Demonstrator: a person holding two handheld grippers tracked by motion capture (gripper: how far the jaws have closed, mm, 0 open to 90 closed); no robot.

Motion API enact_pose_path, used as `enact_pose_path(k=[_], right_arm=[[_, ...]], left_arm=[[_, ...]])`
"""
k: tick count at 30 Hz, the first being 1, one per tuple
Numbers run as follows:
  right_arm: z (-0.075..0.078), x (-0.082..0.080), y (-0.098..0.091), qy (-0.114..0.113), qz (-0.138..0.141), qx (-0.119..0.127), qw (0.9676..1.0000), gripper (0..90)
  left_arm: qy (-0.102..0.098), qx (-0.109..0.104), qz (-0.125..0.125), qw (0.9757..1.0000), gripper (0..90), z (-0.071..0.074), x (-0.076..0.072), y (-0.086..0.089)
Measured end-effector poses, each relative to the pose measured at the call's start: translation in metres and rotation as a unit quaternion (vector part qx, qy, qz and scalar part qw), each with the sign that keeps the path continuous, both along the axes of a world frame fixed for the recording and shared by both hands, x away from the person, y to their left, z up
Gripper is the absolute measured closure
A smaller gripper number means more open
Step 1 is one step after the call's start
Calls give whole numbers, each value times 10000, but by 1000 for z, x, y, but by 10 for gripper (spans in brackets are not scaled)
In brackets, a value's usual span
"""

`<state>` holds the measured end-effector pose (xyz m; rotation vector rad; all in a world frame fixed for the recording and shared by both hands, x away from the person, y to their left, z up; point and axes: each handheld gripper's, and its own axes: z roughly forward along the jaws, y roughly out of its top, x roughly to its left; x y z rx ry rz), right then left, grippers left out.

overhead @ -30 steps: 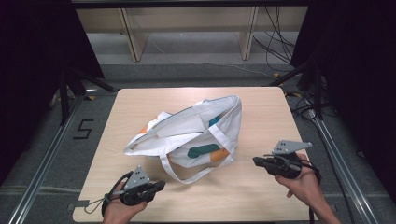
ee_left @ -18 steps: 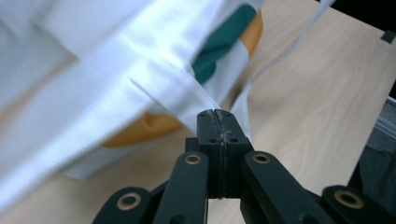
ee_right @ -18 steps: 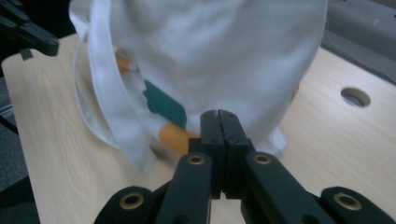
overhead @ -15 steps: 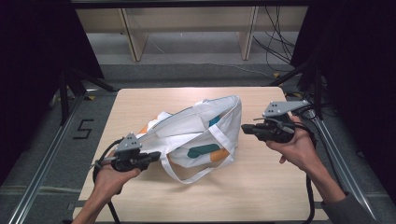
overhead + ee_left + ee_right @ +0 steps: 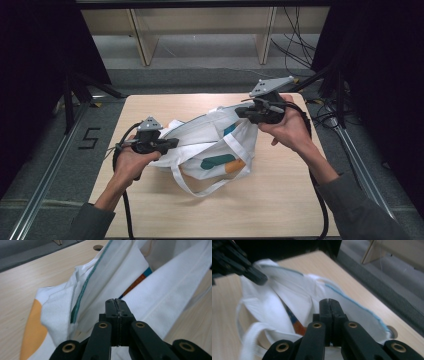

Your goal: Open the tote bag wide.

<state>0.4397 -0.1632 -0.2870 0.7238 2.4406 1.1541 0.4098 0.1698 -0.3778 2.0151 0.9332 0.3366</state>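
Both grippers moved from near table edge up to white tote bag, mid-table. Left gripper at bag's left rim, right gripper at upper-right rim; jaws fully closed, nothing gripped. Judgement: opening bag mouth next.

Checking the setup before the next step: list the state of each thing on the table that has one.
tote bag: lying on the table, mouth gaping, one strap loose toward the front.
left gripper: shut, at the bag's left edge.
right gripper: shut, at the bag's right rim.
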Motion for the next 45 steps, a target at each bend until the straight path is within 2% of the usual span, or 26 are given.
enact_pose_path(k=[3, 4, 5, 6, 7, 8, 10, 11, 12, 13, 16, 17, 20, 21, 22, 26, 30, 32, 33, 35, 38, 39, 40, 41, 42, 45], right_arm=[[-36, 16, 6, 286, -65, -571, 9979, 900], [-36, 16, 6, 286, -65, -571, 9979, 900], [-62, 21, 7, 440, -152, -920, 9947, 900], [-62, 21, 7, 440, -152, -920, 9947, 900], [-90, 24, 6, 737, -192, -1355, 9879, 900], [-90, 24, 6, 737, -192, -1355, 9879, 900], [-116, 28, 1, 880, -201, -1489, 9847, 900], [-140, 29, -3, 1030, -257, -1441, 9839, 900], [-140, 29, -3, 1030, -257, -1441, 9839, 900], [-159, 28, -4, 1065, -281, -1449, 9833, 900], [-152, 25, -3, 1033, -214, -1571, 9819, 900], [-148, 25, -2, 1038, -224, -1560, 9820, 900], [-134, 24, -2, 819, -184, -1453, 9858, 900], [-123, 21, 0, 689, -194, -1132, 9910, 900], [-123, 21, 0, 689, -194, -1132, 9910, 900], [-115, 15, 15, 669, 31, -814, 9944, 900], [-128, 16, 36, 717, 246, -886, 9932, 900], [-131, 16, 40, 697, 249, -1015, 9921, 900], [-133, 17, 39, 742, 269, -976, 9921, 900], [-139, 16, 37, 930, 314, -964, 9905, 900], [-148, 9, 38, 1189, 448, -1161, 9851, 900], [-160, -4, 42, 1183, 687, -1419, 9804, 900], [-160, -4, 42, 1183, 687, -1419, 9804, 900], [-171, -23, 44, 1243, 733, -1616, 9763, 900], [-179, -29, 43, 1273, 757, -1739, 9736, 900], [-187, -27, 38, 1330, 804, -1604, 9747, 900]], left_arm=[[137, 29, 197, 9997, 892, -18, 14, 7], [137, 29, 197, 9997, 892, -18, 14, 7], [270, -66, 295, 9992, 892, -30, 22, 10], [270, -66, 295, 9992, 893, -30, 22, 10], [414, -75, 388, 9984, 893, -43, 31, 10], [414, -75, 388, 9984, 894, -43, 31, 10], [469, 2, 487, 9977, 894, -54, 39, 10], [456, 434, 612, 9961, 893, -65, 51, 11], [456, 434, 612, 9961, 894, -65, 51, 11], [662, 153, 785, 9946, 894, -77, 63, 15], [957, -18, 754, 9926, 894, -74, 70, 20], [861, 228, 814, 9927, 893, -67, 68, 16], [633, 338, 770, 9944, 892, -57, 60, 10], [509, 411, 631, 9959, 888, -50, 55, 8], [399, 486, 532, 9966, 888, -44, 50, 5], [181, 230, -42, 9996, 883, -23, 29, -12], [546, 168, -515, 9970, 882, -32, 27, -48], [639, 271, -775, 9946, 883, -41, 36, -66], [737, 550, -846, 9922, 888, -49, 47, -82], [566, 958, -636, 9917, 891, -52, 62, -93], [435, 1122, -308, 9922, 894, -53, 83, -100], [243, 1336, -145, 9906, 894, -54, 96, -101], [69, 1557, 97, 9877, 894, -56, 107, -102], [298, 1327, 547, 9892, 894, -58, 126, -98], [389, 1206, 706, 9894, 894, -57, 132, -98], [430, 1315, 737, 9876, 894, -56, 135, -100]])
